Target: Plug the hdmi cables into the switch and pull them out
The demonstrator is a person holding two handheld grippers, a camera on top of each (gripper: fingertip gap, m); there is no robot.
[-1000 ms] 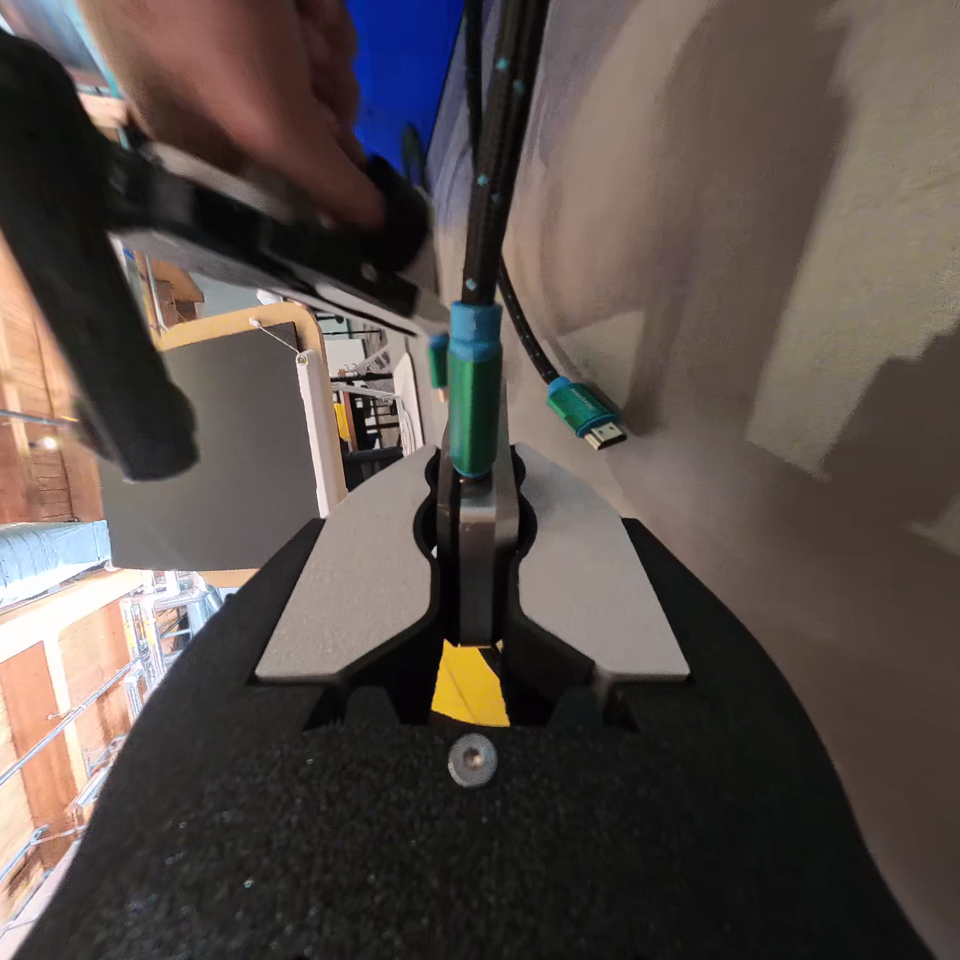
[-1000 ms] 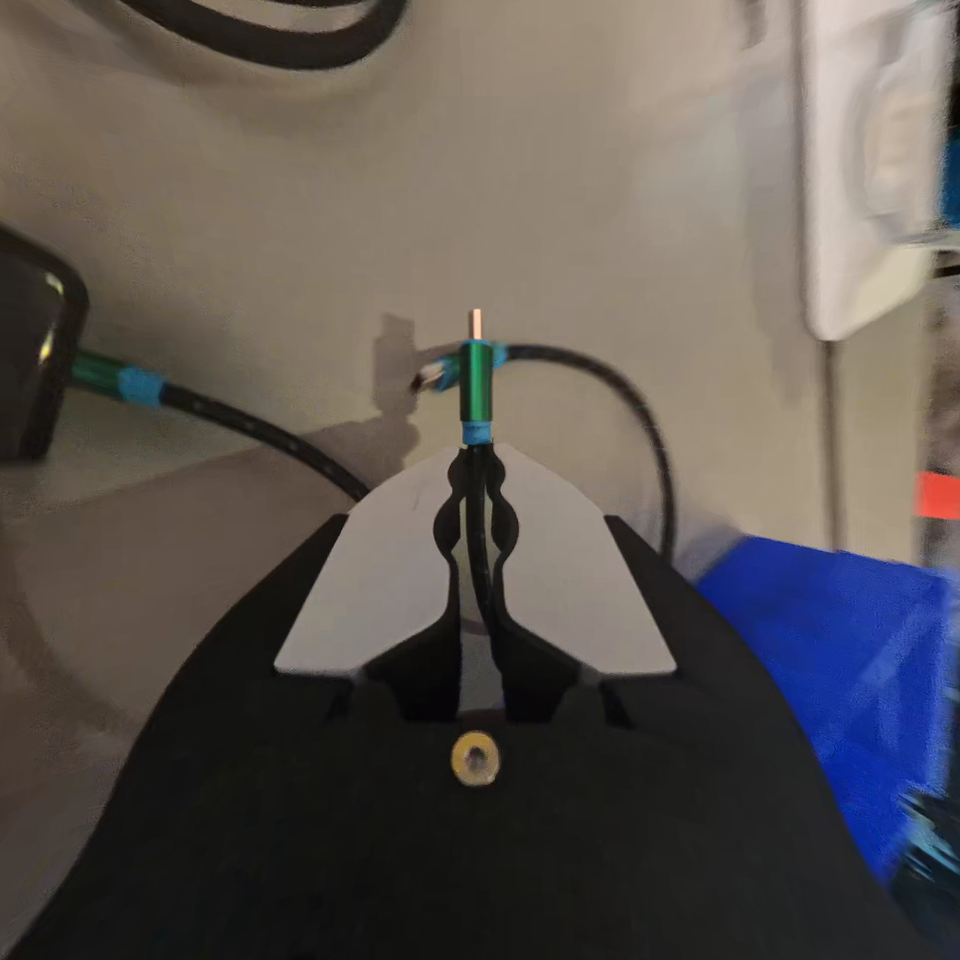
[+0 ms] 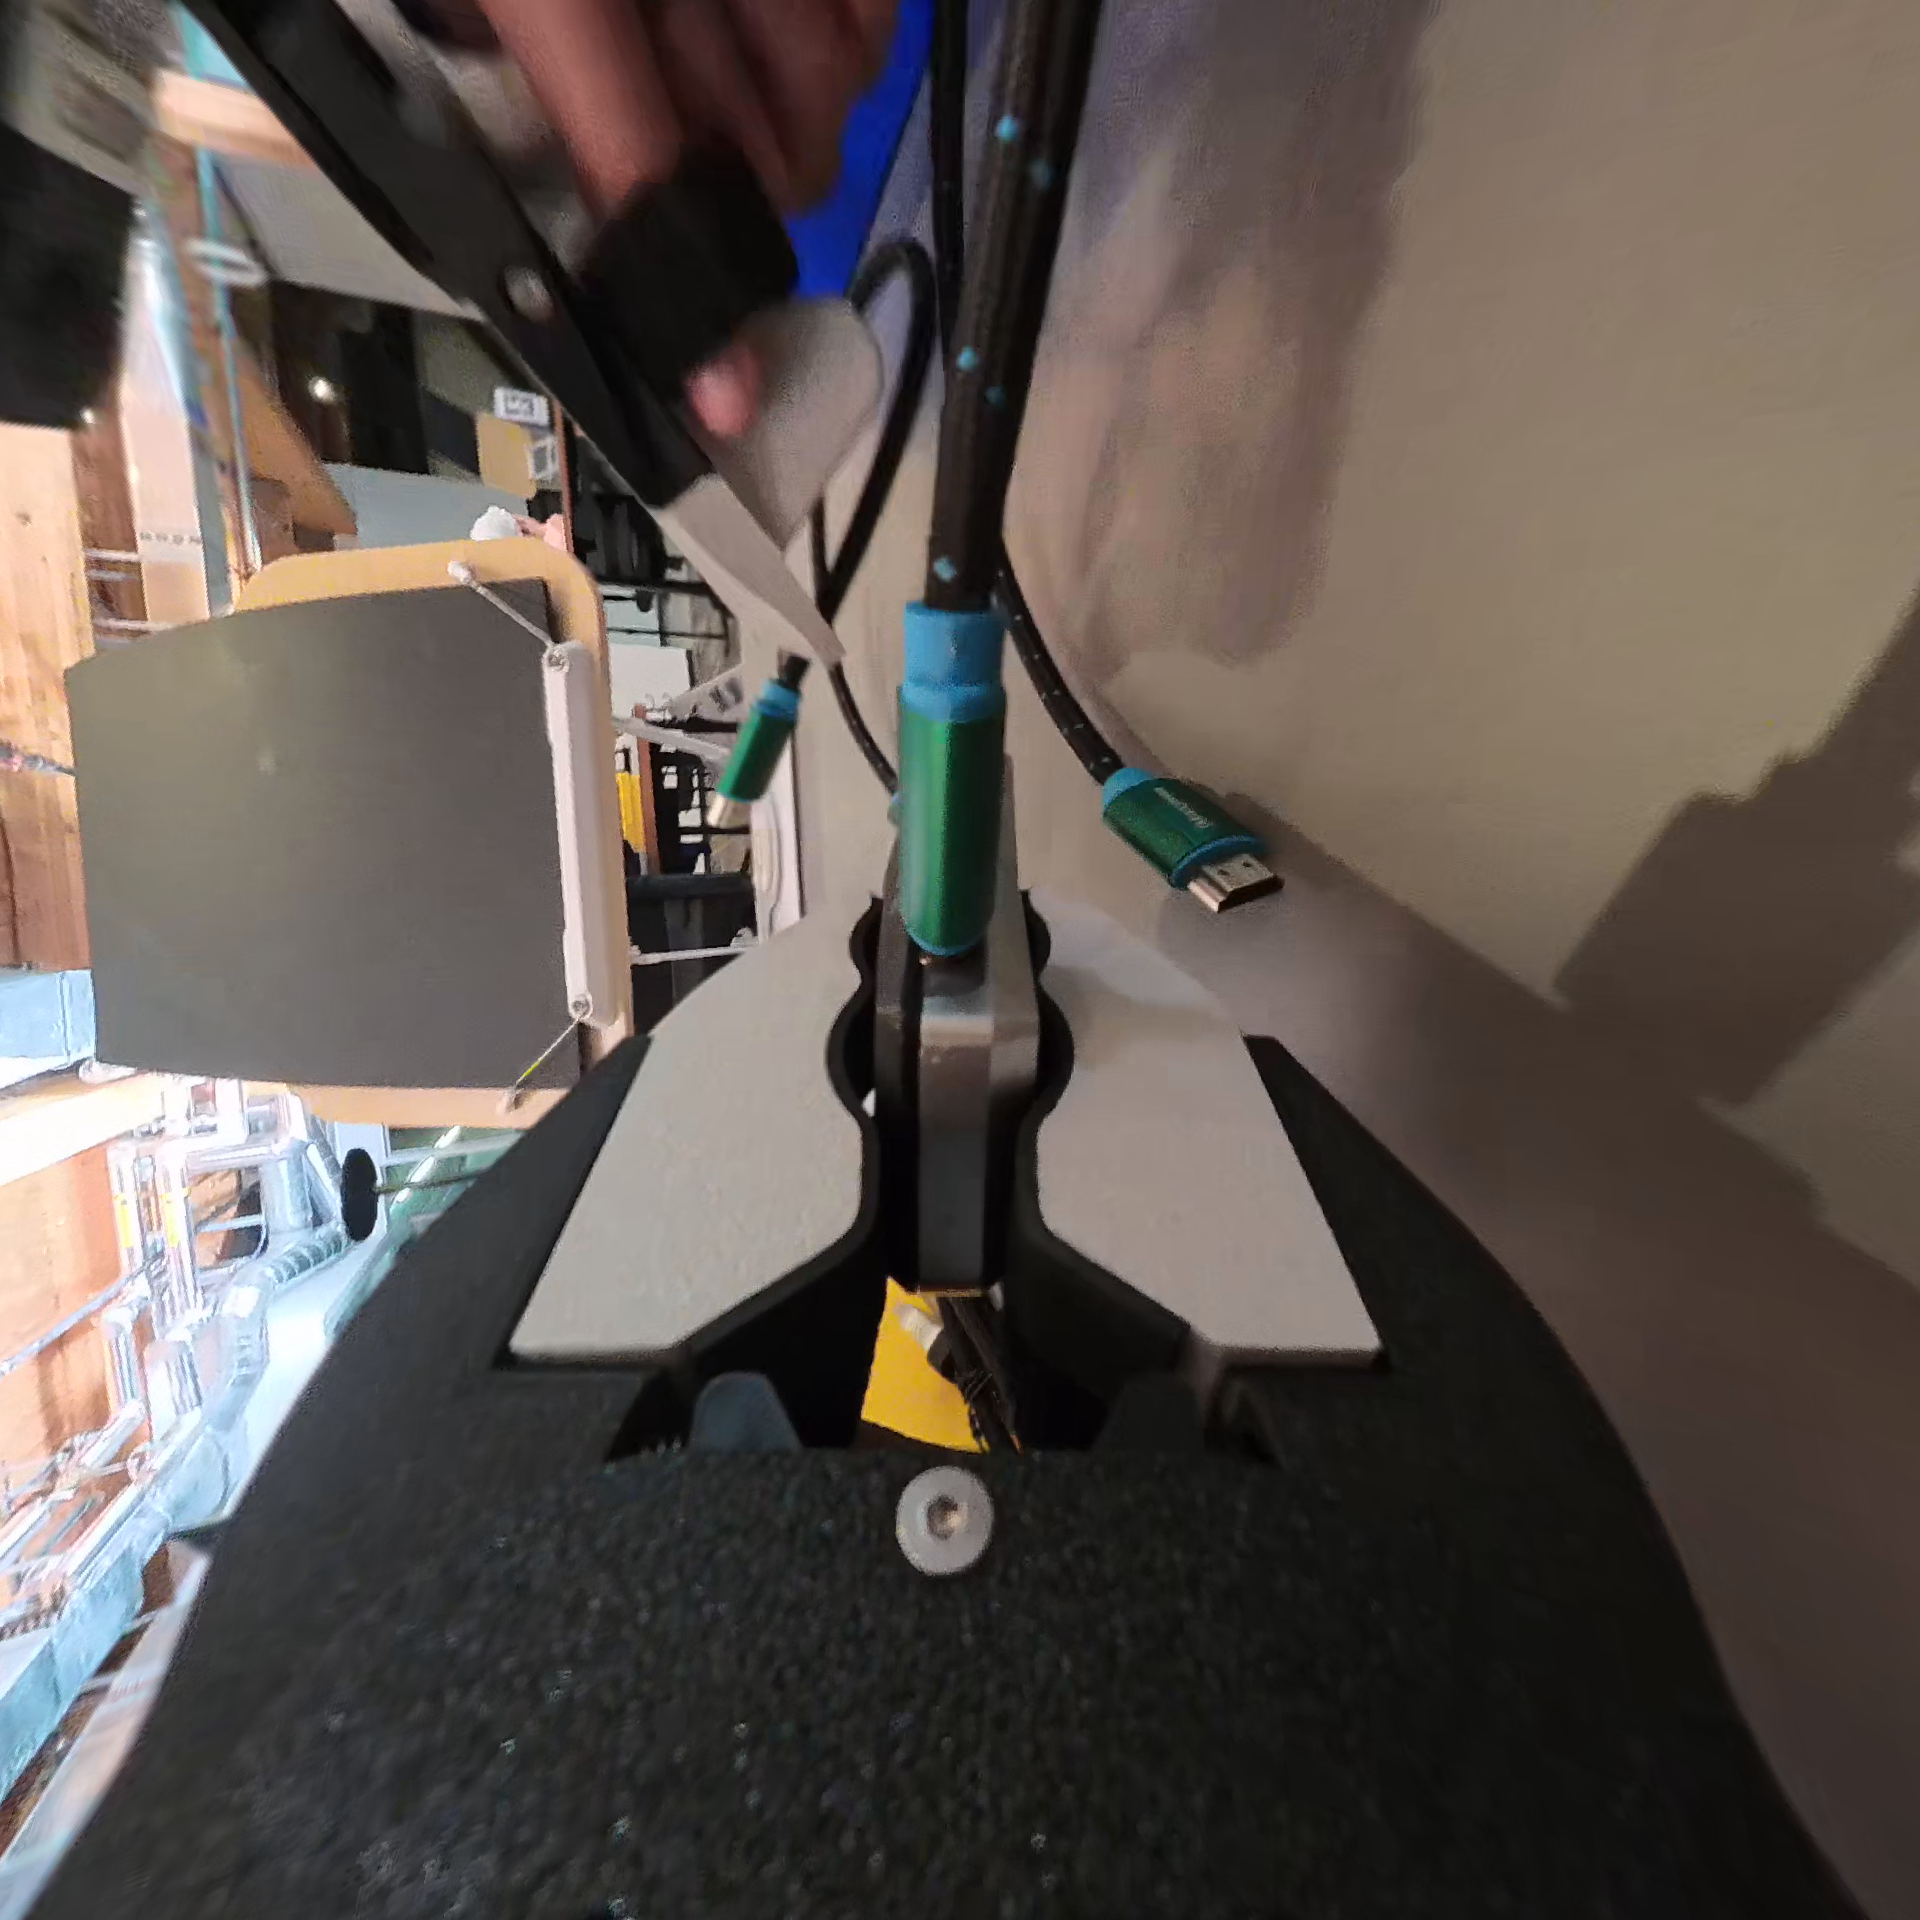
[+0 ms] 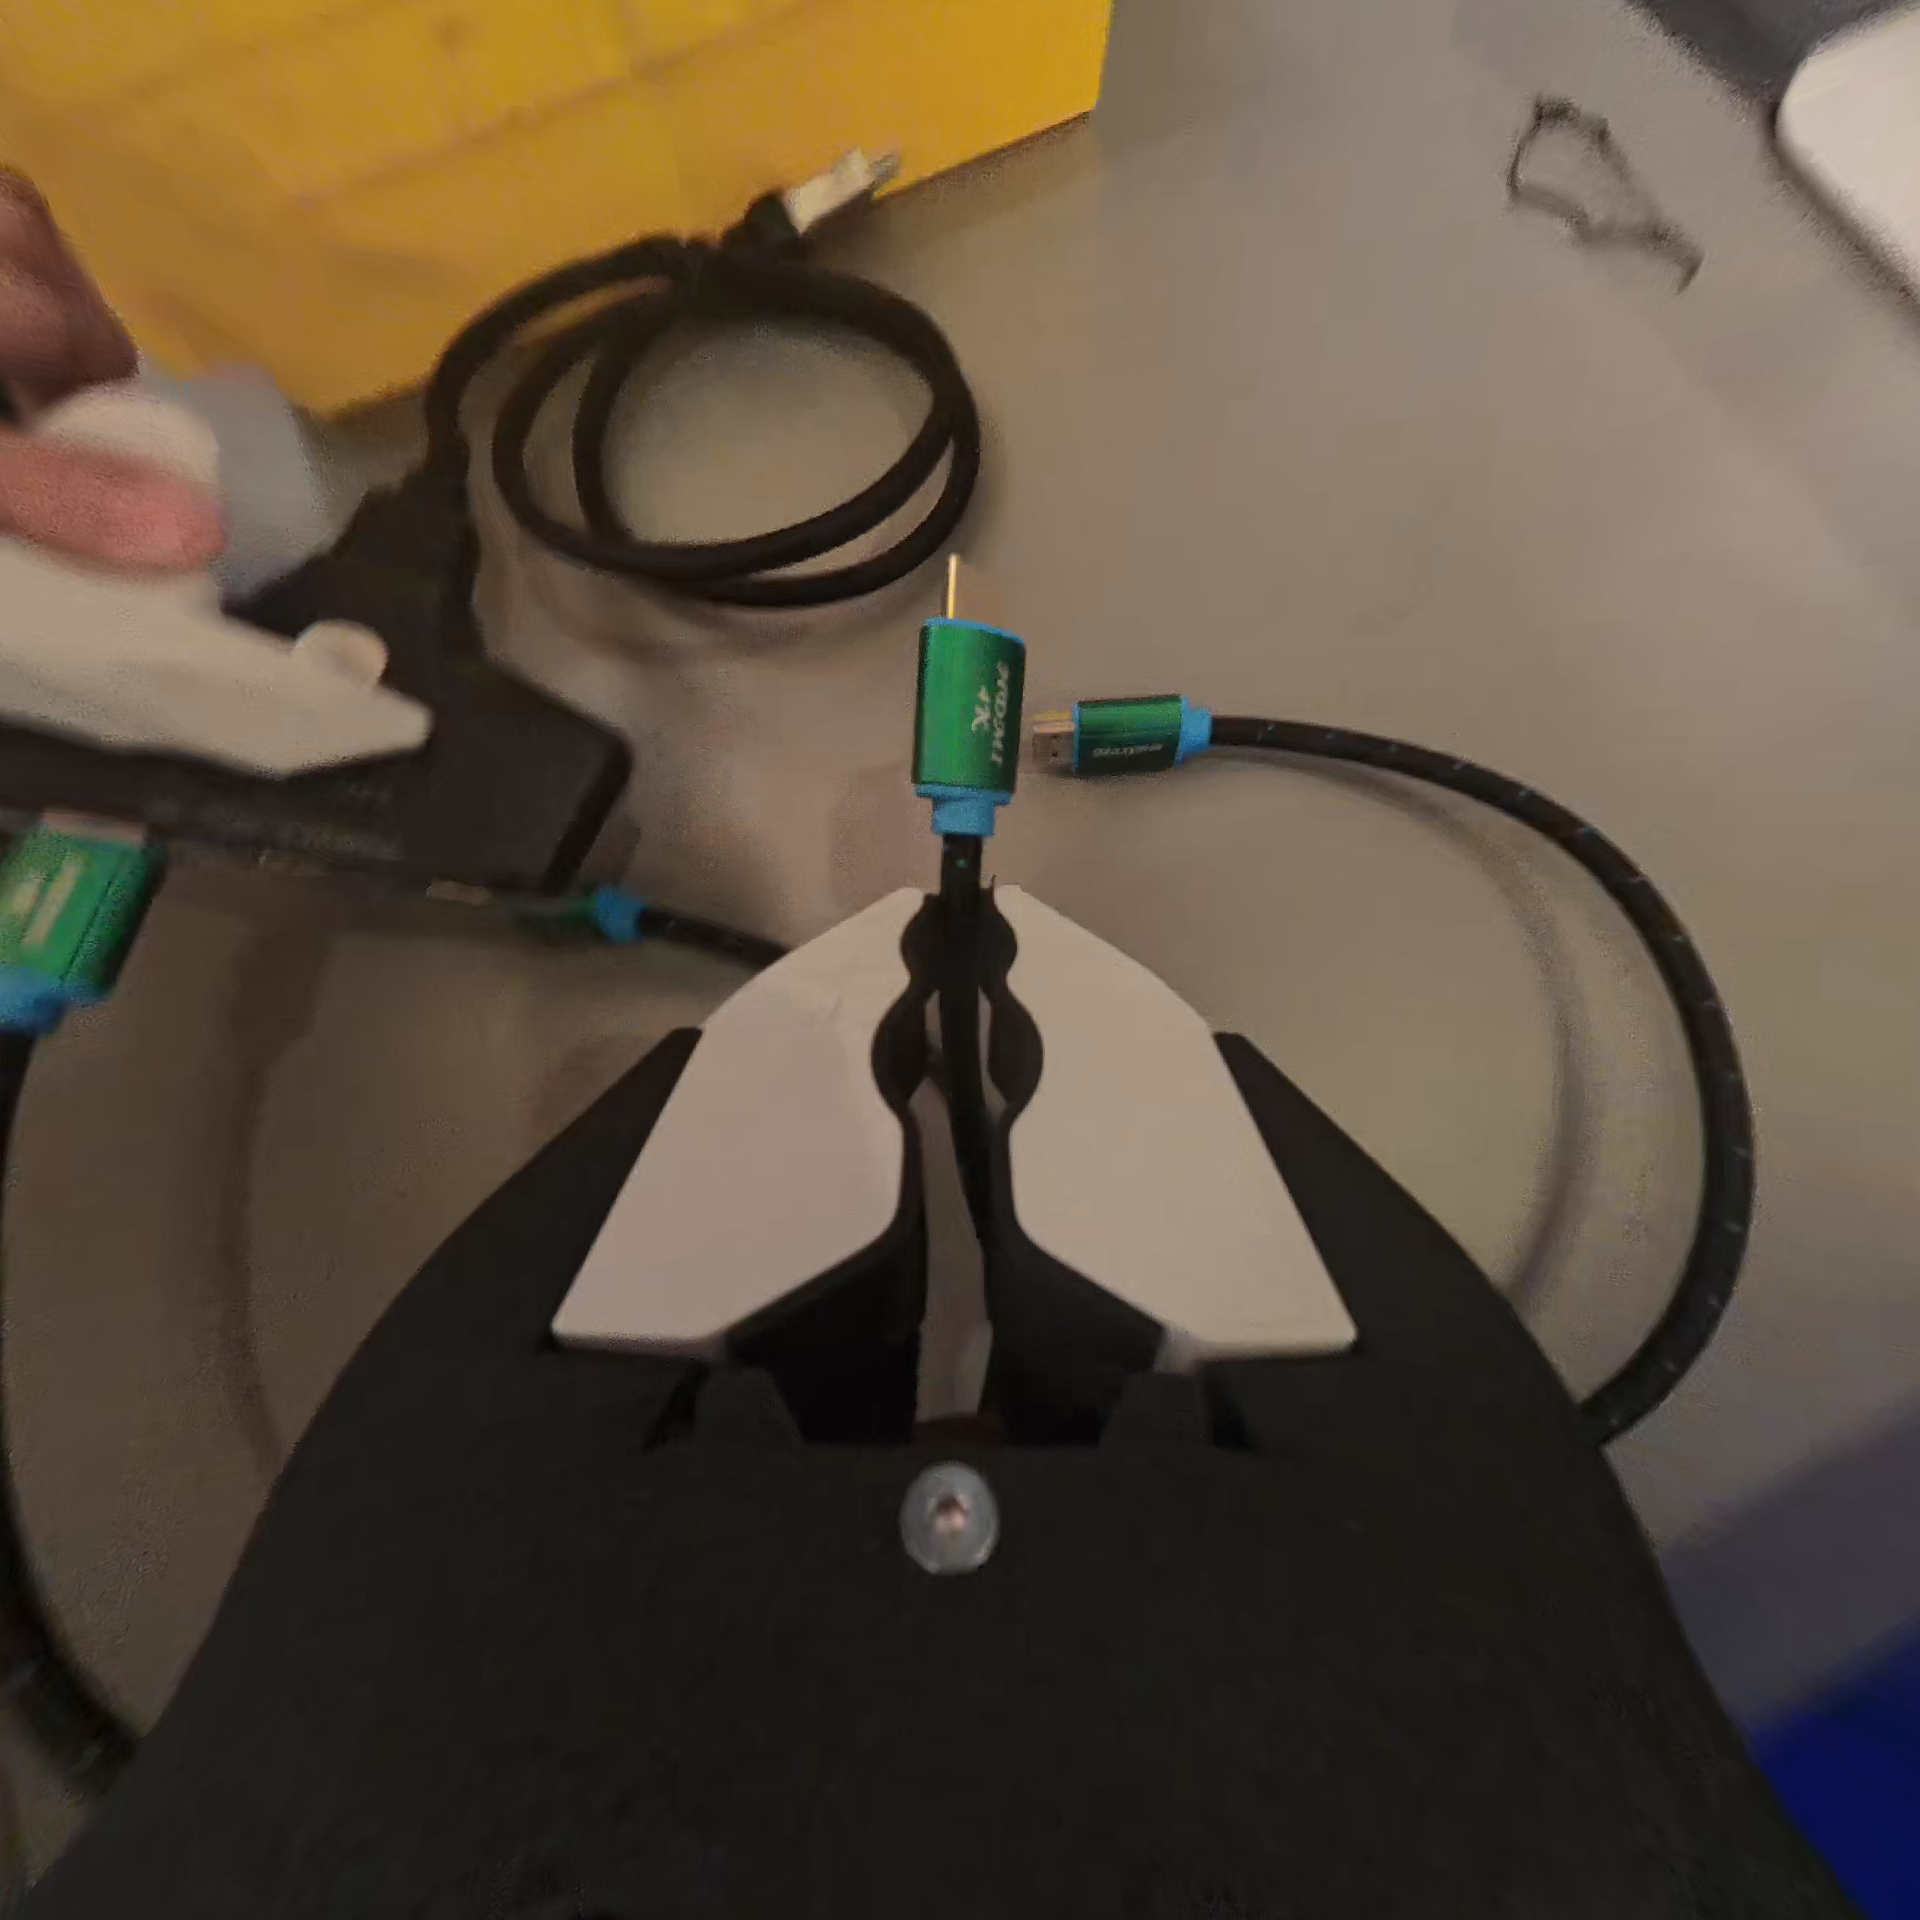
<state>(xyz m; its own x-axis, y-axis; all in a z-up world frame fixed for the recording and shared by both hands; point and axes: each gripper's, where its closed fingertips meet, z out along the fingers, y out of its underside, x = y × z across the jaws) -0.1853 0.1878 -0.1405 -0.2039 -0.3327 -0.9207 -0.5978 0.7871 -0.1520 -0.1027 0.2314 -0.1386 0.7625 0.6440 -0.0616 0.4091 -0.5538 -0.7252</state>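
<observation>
Between the right gripper's closed tips ran a braided black cable, pinched just behind the blue collar, so its green plug stood free ahead of them, metal end forward. That hold looked poor for pushing: the cord seemed limp enough to buckle, and the stiff metal shell would probably take a firmer grip. Just right of the held plug, a loose green plug lay on the table. Ahead and left sat the dark switch, clamped by the other tool. The left gripper was shut on that switch, edge-on between its fingers, with one plug seated in it.
</observation>
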